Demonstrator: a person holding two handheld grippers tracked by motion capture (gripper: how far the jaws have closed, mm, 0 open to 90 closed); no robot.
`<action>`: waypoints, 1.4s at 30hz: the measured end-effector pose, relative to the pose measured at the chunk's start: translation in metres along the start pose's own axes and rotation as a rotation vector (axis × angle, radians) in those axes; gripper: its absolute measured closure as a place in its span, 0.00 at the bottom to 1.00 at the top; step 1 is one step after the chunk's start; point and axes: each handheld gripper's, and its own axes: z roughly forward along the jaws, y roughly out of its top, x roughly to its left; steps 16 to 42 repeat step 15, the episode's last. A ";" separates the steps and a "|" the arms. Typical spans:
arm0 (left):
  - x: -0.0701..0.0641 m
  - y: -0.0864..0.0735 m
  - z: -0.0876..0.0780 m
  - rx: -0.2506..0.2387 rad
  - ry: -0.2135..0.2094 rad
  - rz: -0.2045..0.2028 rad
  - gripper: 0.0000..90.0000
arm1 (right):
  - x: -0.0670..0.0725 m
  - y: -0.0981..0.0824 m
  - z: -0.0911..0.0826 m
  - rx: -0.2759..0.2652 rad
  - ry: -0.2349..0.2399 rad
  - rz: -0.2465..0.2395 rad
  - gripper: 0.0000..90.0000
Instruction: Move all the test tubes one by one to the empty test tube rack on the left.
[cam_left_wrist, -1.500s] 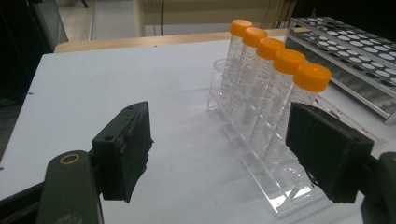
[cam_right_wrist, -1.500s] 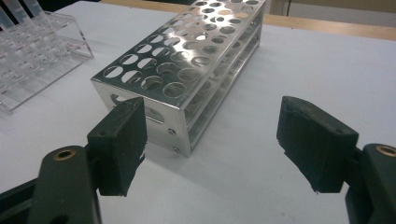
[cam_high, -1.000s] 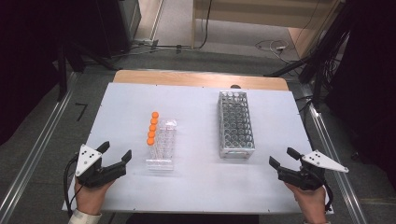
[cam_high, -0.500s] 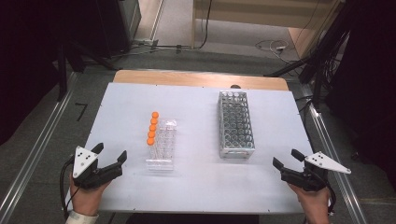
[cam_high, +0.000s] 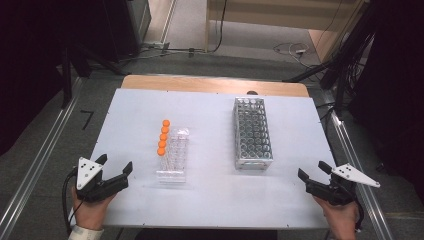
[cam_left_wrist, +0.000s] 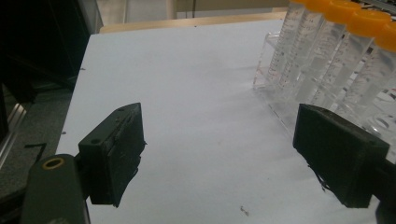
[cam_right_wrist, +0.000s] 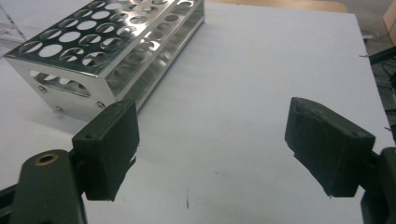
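A: Landmark: the clear rack (cam_high: 172, 160), standing near the middle of the white worktop (cam_high: 210, 200). Along its left edge stands a row of five orange-capped tubes (cam_high: 163, 137), upright; the other holes hold clear tubes without orange caps, too faint to count.

B: And the left gripper (cam_high: 114, 168)?

A: Left of the clear rack and slightly nearer the person, low over the worktop's near edge, held in a hand (cam_high: 90, 212). Its fingers (cam_left_wrist: 114, 154) stand wide apart with bare worktop between them. In the left gripper view the orange-capped tubes rise just beyond the right-hand finger, apart from it.

B: The right gripper (cam_high: 314, 175)?

A: Well to the right of the clear rack, at the near right corner of the worktop. Its fingers (cam_right_wrist: 109, 144) are likewise spread wide and grip nothing.

B: Between them?

A: A metal rack (cam_high: 252, 132) with a perforated top, right of the clear rack and apart from it, its holes unfilled. In the right gripper view, its near corner lies just past the left-hand finger.
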 end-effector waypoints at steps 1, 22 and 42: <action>0.001 -0.001 0.000 0.002 0.001 0.000 0.19 | -0.001 -0.001 0.000 0.000 -0.005 0.002 0.18; 0.009 -0.016 0.020 0.101 0.054 -0.004 0.18 | -0.024 -0.021 0.016 0.074 -0.106 0.043 0.18; 0.009 -0.016 0.020 0.101 0.054 -0.004 0.18 | -0.024 -0.021 0.016 0.074 -0.106 0.043 0.18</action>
